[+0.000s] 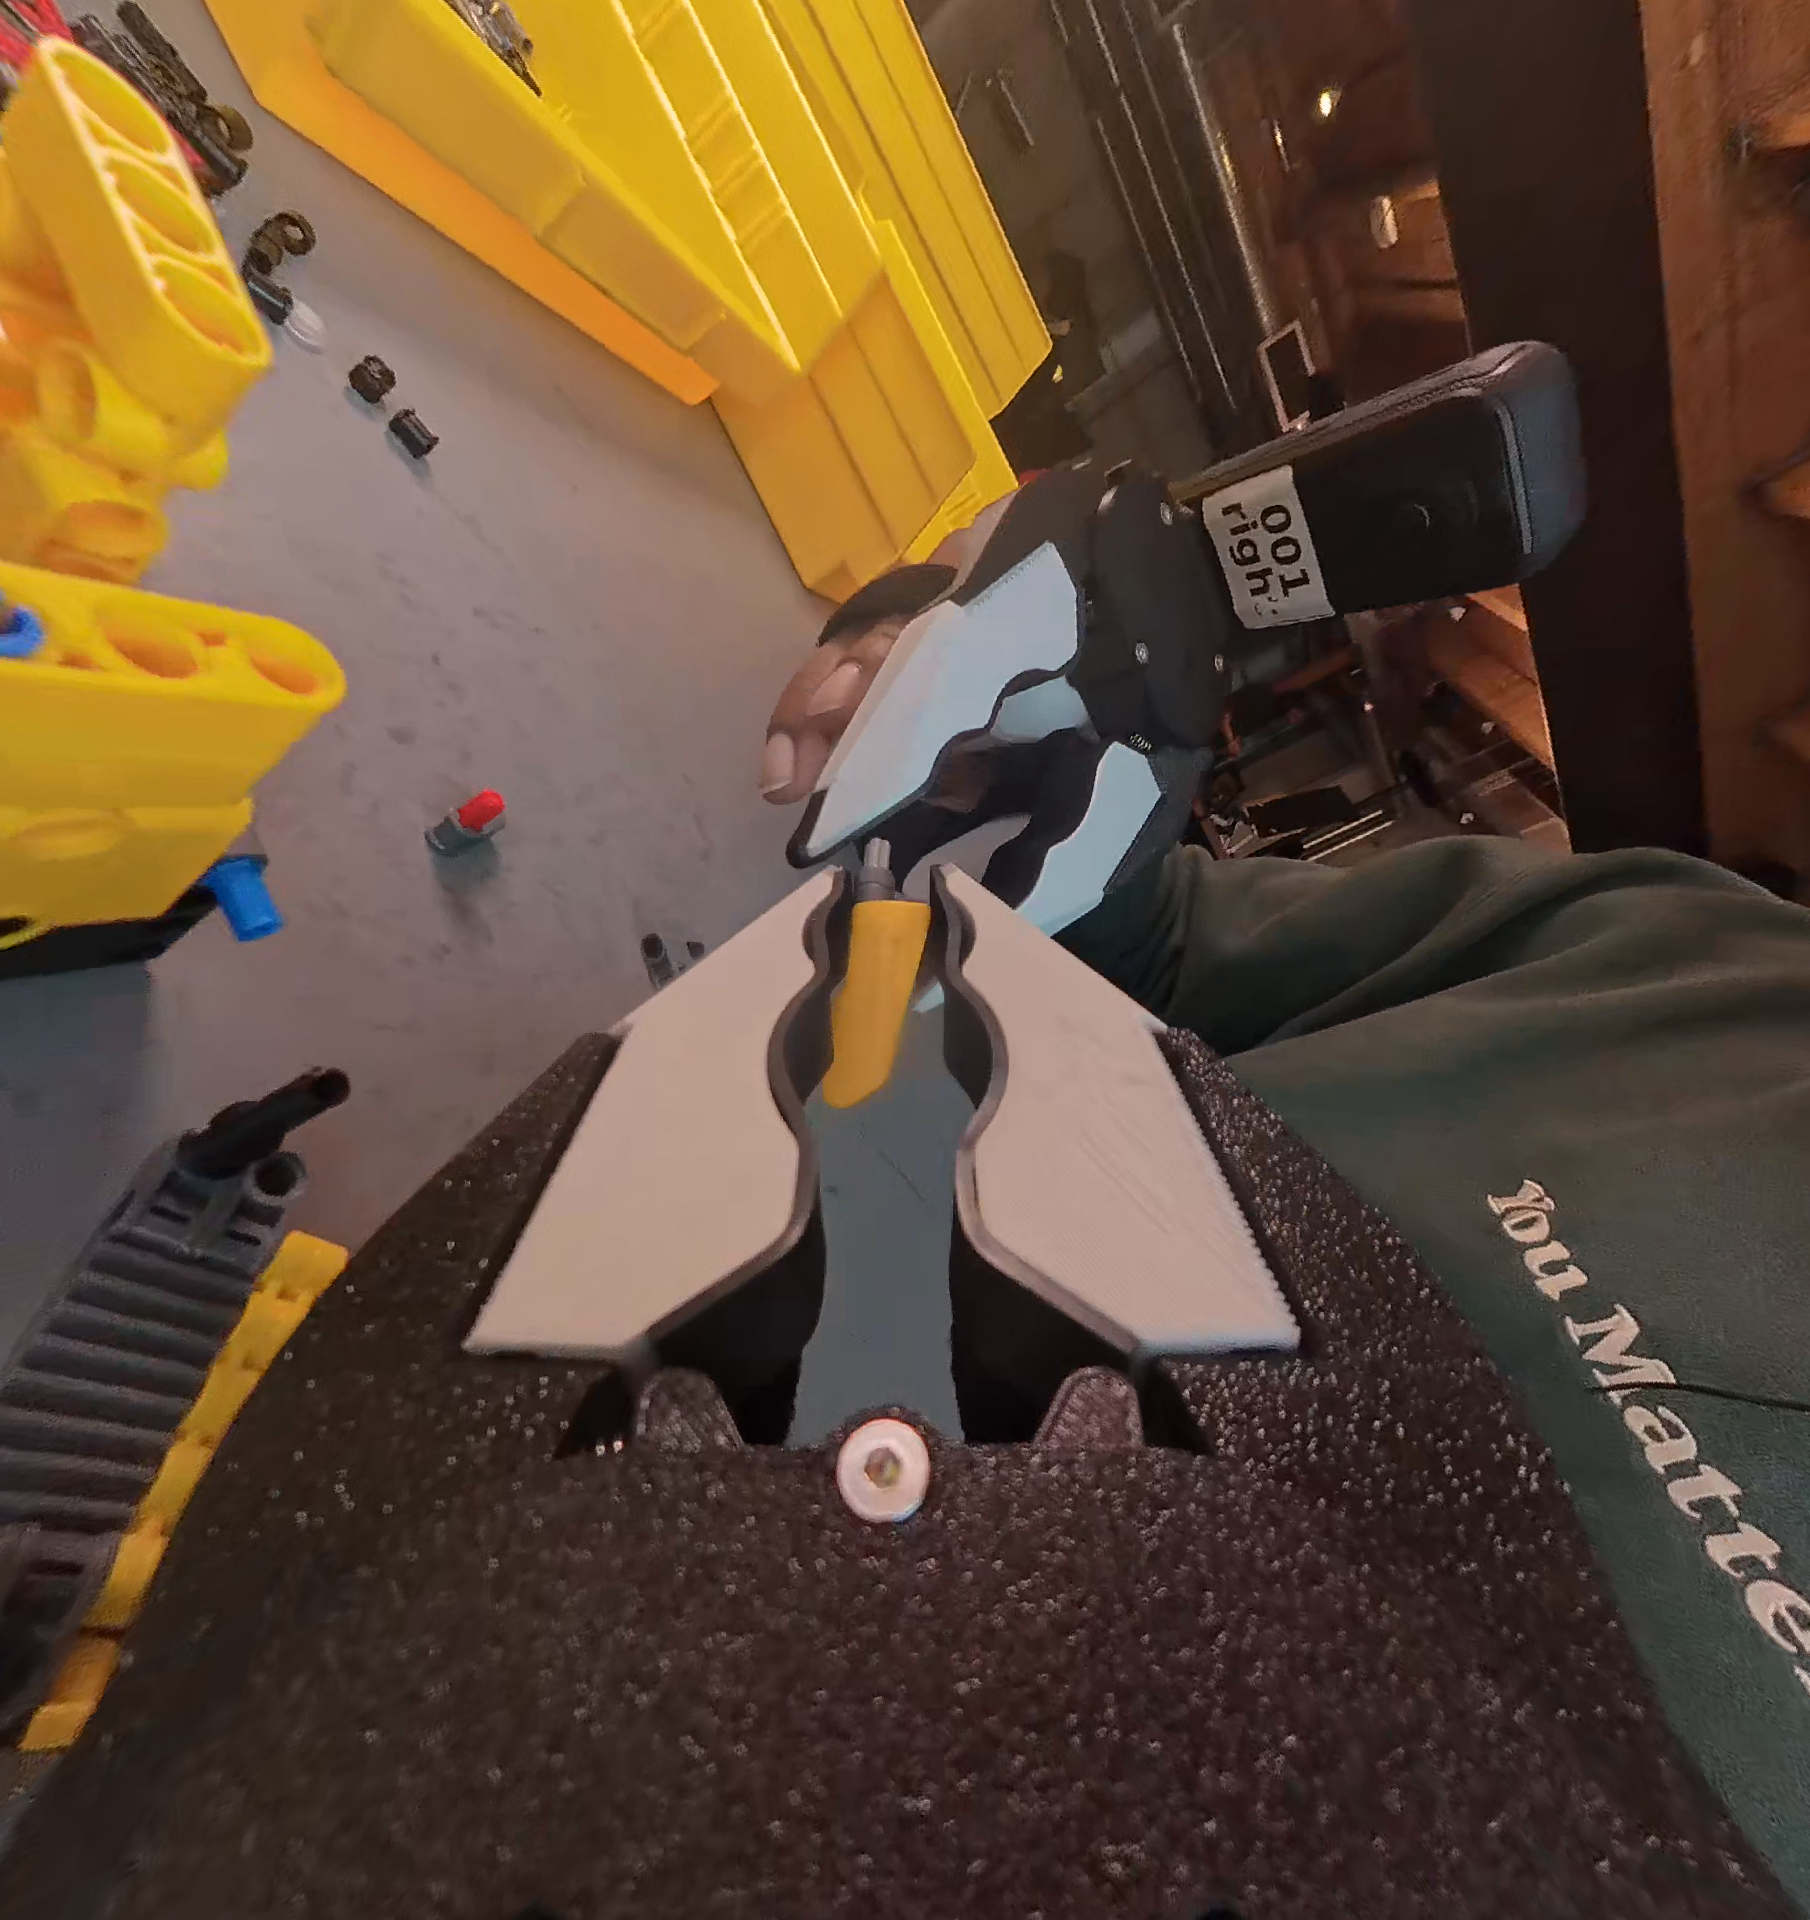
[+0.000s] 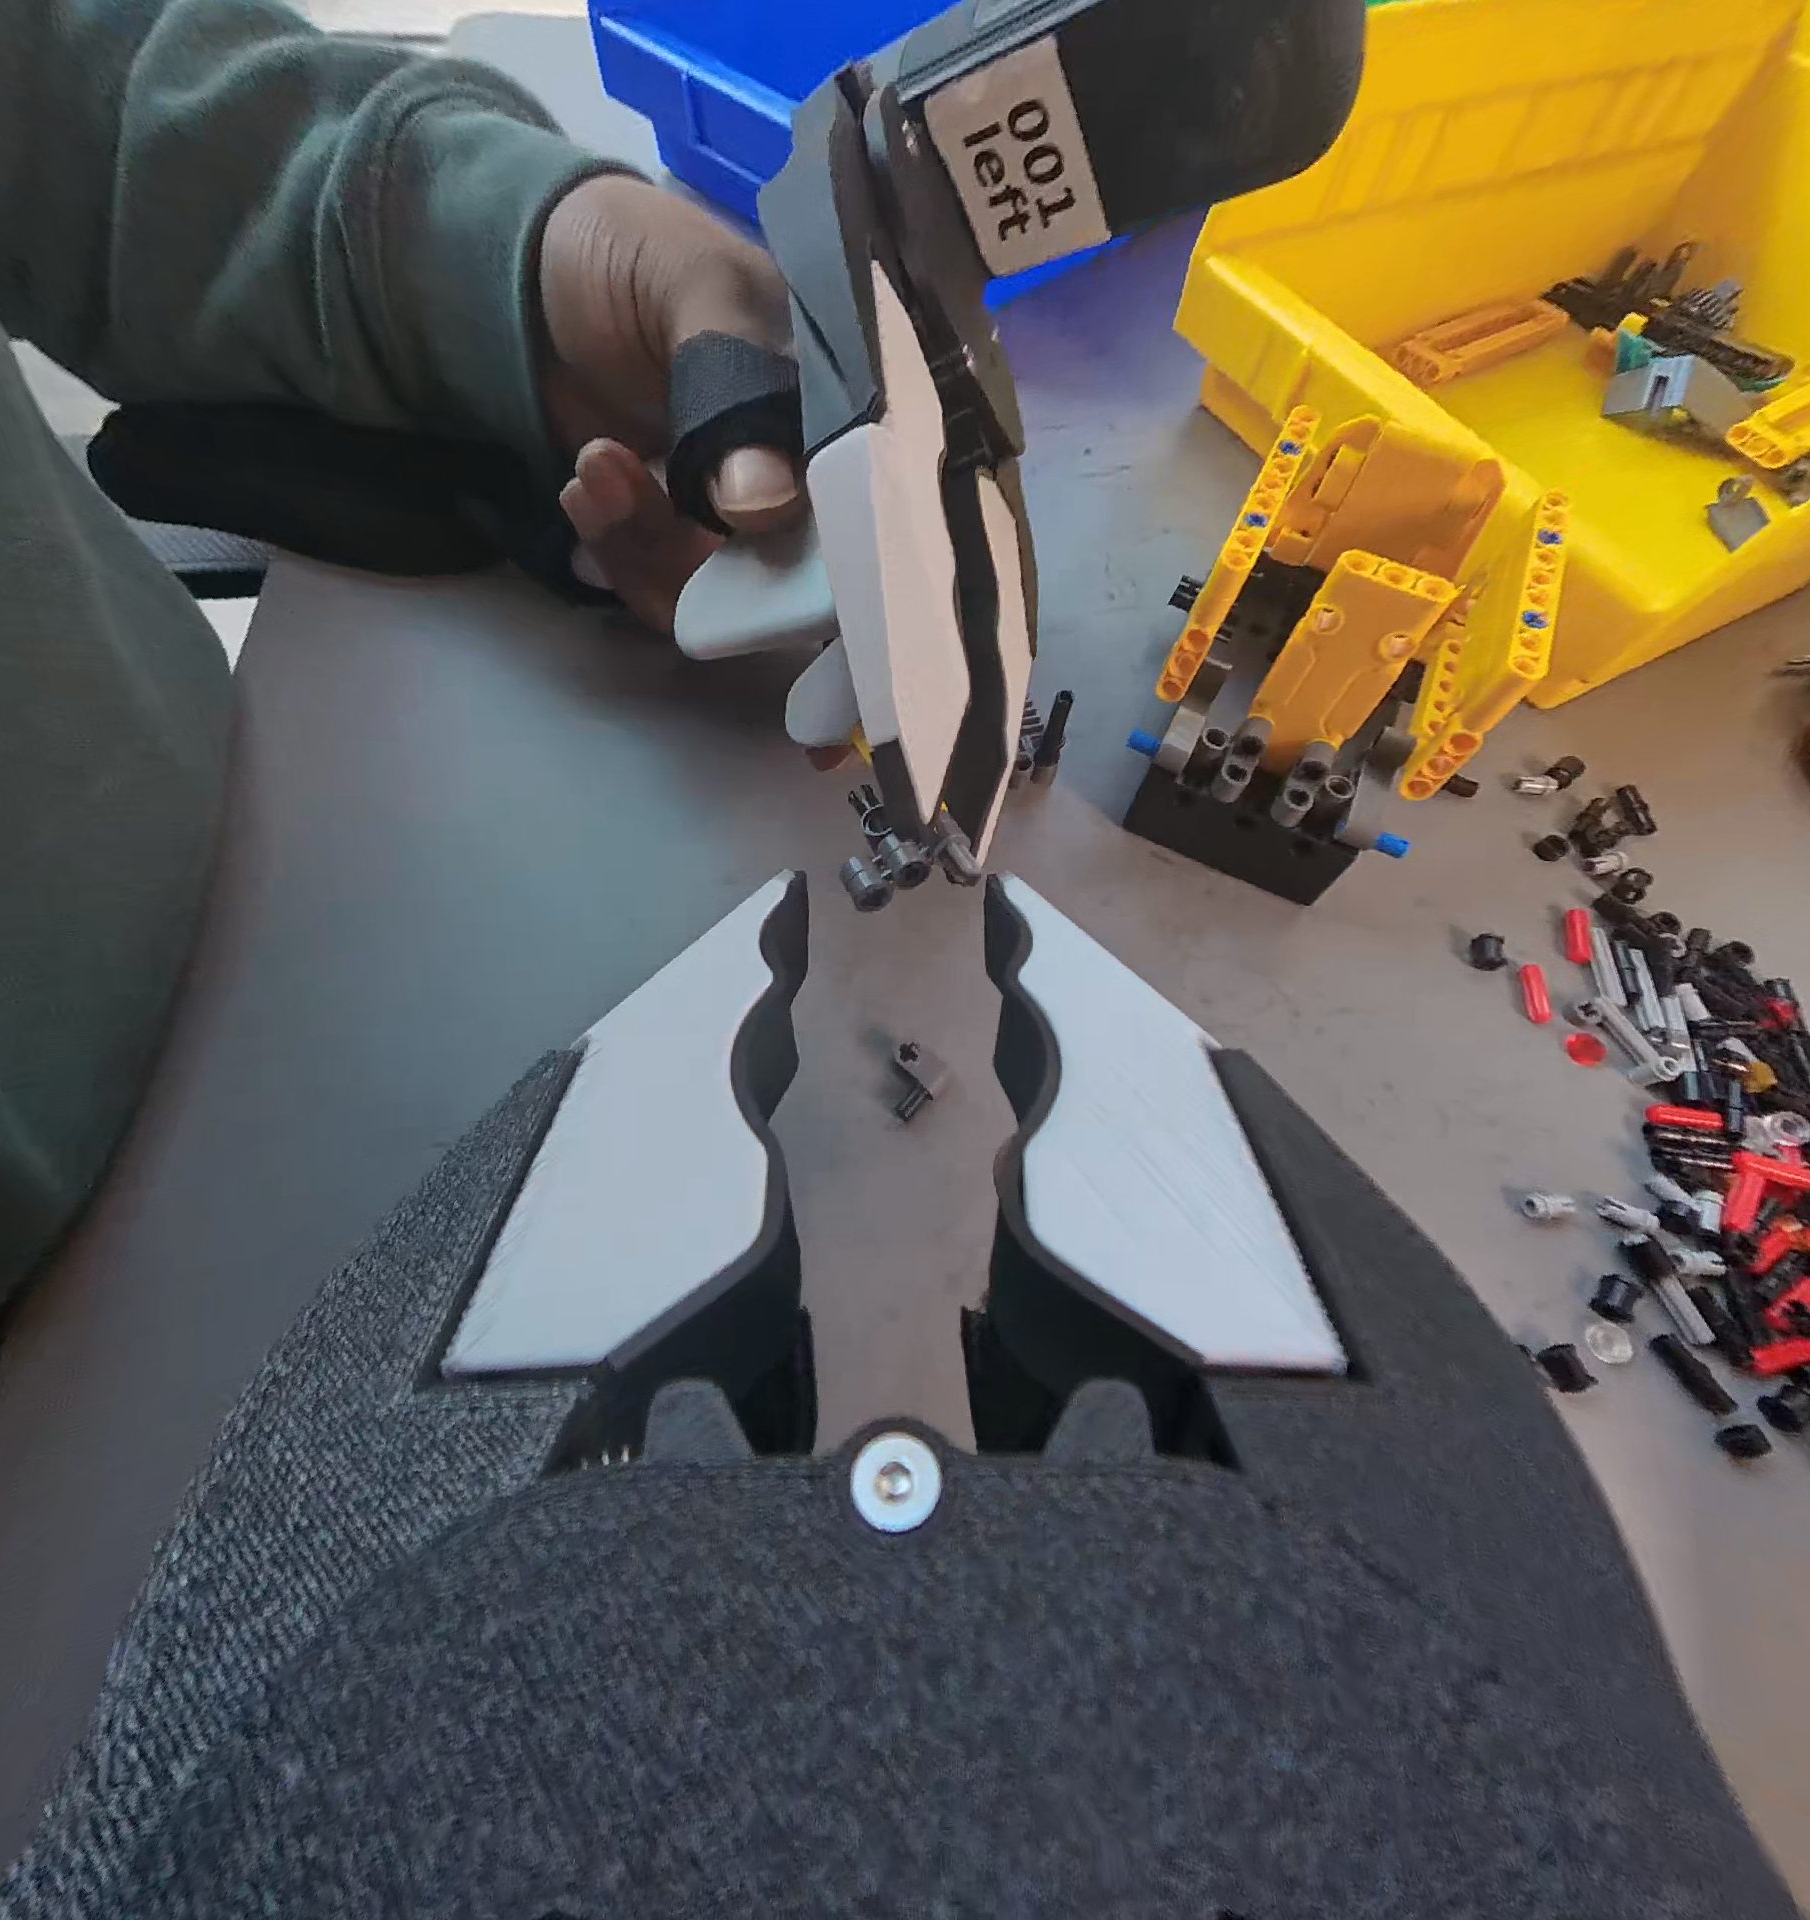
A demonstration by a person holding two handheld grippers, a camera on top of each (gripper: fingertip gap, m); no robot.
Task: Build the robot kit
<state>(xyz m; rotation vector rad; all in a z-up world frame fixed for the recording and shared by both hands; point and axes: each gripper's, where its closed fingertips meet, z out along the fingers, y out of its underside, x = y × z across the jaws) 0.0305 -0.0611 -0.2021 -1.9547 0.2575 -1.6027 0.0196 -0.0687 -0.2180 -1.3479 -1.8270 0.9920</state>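
Observation:
My left gripper (image 1: 885, 883) is shut on a small yellow piece (image 1: 873, 997) with a grey pin (image 1: 877, 868) sticking out past the fingertips. In the right wrist view its fingers (image 2: 911, 623) point down at the table, and the grey pin (image 2: 958, 857) shows at their tips. My right gripper (image 2: 896, 894) is open and empty, its tips just short of the left gripper's tips. A grey double connector (image 2: 885, 873) sits between them; I cannot tell if it lies loose. A small black pin (image 2: 911, 1081) lies on the table between my right fingers.
A yellow beam model on a black base (image 2: 1379, 644) stands right of the grippers, before a yellow bin (image 2: 1607, 364) and a blue bin (image 2: 735, 104). A pile of small red, black and grey parts (image 2: 1732, 1143) lies at right. A black toothed track (image 1: 80, 1351) lies near left. Left and right tips are no more than a few centimetres apart. It is some 11 centimeters from my right tips to the black toothed track (image 1: 80, 1351).

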